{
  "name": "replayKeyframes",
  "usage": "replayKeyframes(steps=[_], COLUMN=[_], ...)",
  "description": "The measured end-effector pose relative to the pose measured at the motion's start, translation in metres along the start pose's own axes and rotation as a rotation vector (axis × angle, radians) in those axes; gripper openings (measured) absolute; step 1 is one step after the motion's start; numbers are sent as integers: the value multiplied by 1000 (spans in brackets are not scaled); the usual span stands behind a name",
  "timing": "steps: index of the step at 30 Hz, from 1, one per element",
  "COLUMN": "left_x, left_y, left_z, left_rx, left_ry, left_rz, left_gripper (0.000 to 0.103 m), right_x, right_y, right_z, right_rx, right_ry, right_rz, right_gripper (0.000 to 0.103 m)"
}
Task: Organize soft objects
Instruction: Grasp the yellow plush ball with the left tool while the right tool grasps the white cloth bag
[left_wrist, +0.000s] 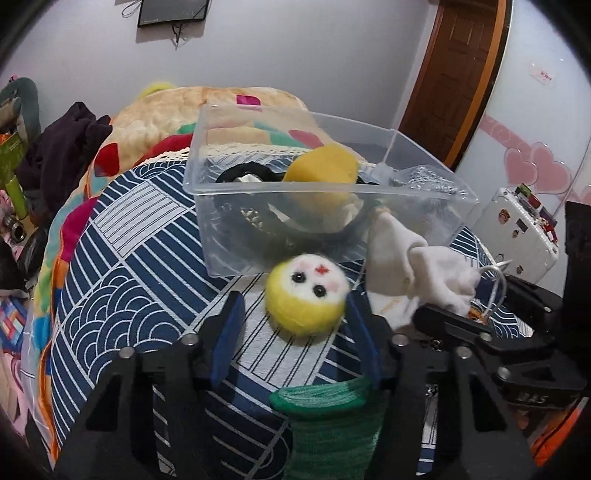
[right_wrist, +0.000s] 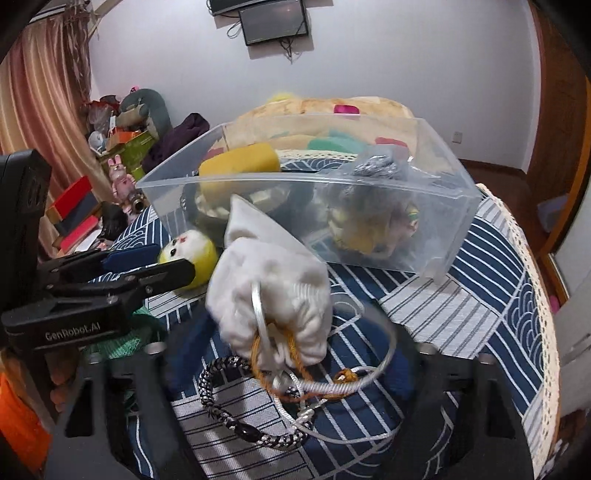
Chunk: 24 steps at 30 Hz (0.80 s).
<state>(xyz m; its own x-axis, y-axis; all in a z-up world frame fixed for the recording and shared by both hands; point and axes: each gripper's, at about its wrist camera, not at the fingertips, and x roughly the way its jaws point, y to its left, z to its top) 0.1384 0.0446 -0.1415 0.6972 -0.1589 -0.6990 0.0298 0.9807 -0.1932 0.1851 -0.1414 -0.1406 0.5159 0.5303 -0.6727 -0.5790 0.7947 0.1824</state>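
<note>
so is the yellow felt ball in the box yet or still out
Out. The yellow felt ball lies on the patterned cloth in front of the clear box, between the left gripper's open fingers.

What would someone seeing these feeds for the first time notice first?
Probably the yellow felt ball with a face, lying on the blue patterned cloth between the open fingers of the left claw. Behind it stands the clear plastic bin holding a yellow sponge. At right, the right claw lifts a white sock tangled with bracelets.
</note>
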Motion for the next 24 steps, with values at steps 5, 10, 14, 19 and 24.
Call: replayKeyframes(steps=[5, 10, 14, 19, 24], left_x=[-2, -15, -31, -54, -71], left_y=[-10, -12, -11, -11, -11], left_z=[-5, -6, -3, 6, 23], left_rx=[26, 22, 22, 37, 48], left_ry=[-10, -40, -87, -156, -222], left_rz=[-4, 2, 14, 23, 24], left_gripper=[39, 38, 38, 38, 38], right_x=[-3, -10, -22, -43, -61], right_y=[5, 7, 6, 8, 14], right_z=[-2, -1, 2, 11, 25], right_rx=[-24, -47, -58, -71, -78], right_ry=[7, -23, -66, -142, -219], right_rz=[20, 0, -21, -49, -65], right_gripper=[37, 29, 29, 29, 28])
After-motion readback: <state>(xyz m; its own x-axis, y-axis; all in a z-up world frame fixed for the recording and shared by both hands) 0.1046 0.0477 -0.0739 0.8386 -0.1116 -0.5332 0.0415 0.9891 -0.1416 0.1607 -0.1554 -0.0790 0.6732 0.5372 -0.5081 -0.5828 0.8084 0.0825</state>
